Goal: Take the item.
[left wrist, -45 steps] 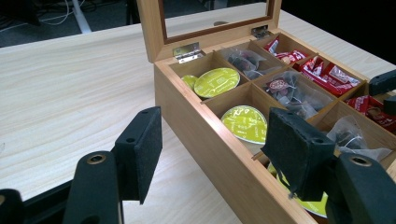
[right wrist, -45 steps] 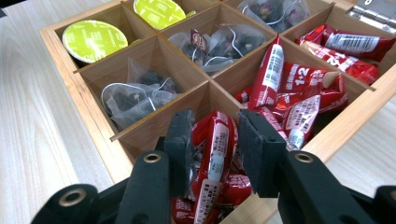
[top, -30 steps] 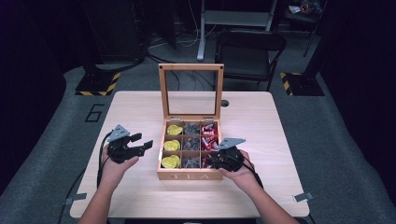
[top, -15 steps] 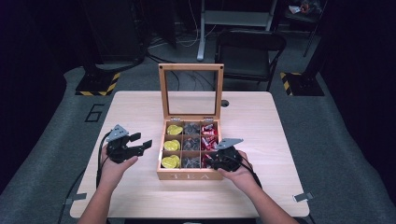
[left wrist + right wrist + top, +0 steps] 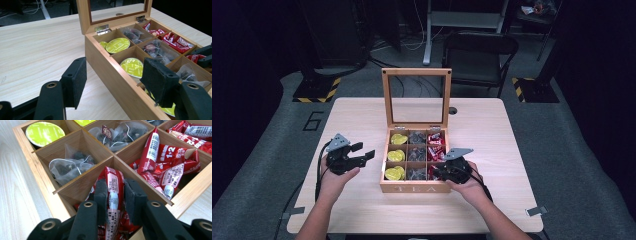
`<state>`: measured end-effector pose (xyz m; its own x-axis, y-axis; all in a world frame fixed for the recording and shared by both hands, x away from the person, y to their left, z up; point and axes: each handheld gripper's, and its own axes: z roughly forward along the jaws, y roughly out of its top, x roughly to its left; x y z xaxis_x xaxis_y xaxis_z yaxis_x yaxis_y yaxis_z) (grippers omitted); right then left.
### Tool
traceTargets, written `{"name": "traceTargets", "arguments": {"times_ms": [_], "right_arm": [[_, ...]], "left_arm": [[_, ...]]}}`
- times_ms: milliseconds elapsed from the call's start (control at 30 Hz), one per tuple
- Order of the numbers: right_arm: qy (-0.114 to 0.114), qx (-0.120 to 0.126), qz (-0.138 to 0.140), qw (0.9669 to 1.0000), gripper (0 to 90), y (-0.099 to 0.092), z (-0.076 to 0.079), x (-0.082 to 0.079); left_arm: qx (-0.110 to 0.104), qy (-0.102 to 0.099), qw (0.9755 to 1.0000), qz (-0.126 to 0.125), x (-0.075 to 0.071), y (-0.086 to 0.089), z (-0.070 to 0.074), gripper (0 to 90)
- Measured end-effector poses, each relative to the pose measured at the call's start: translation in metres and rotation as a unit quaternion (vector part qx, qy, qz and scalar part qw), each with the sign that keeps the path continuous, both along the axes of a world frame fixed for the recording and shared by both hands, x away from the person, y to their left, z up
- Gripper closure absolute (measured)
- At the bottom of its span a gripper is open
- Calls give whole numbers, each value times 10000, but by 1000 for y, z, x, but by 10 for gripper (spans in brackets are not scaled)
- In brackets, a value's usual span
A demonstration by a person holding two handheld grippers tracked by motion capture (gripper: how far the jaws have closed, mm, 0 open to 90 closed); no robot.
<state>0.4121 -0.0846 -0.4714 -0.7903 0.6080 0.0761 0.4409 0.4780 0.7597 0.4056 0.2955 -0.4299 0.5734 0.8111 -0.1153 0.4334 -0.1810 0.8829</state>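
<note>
A wooden tea box (image 5: pixel 414 188) stands open at the table's middle, its glass lid (image 5: pixel 416 71) upright. Its cells hold yellow capsules (image 5: pixel 395 173), mesh tea bags (image 5: pixel 416 154) and red sachets (image 5: pixel 435 140). My right gripper (image 5: pixel 435 173) dips into the near right cell. Its jaws have just been closing, and now the pads press a red sachet (image 5: pixel 113 182) that stands upright between them, right gripper (image 5: pixel 115 192) shut on it. My left gripper (image 5: pixel 366 152) hovers left of the box, open and holding nothing. In the left gripper view, the left gripper (image 5: pixel 115 75) faces the box's left wall (image 5: pixel 112 72).
Bare tabletop (image 5: pixel 357 115) spreads left of the box and behind the lid, with a small cable hole (image 5: pixel 453 110) at the back. A dark chair (image 5: pixel 479 55) stands beyond the far edge. Cables trail from both grippers toward the near edge.
The right gripper's jaws have drawn together inside the near right cell. Both hands stay where they were, and the left gripper is unchanged.
</note>
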Motion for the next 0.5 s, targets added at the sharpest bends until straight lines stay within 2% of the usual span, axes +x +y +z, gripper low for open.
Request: {"name": "traceTargets", "arguments": {"times_ms": [500], "right_arm": [[-108, -1, 115, 9999, 771, 1, 3, -5]], "left_arm": [[-9, -23, 10000, 20, 0, 0, 0, 368]]}}
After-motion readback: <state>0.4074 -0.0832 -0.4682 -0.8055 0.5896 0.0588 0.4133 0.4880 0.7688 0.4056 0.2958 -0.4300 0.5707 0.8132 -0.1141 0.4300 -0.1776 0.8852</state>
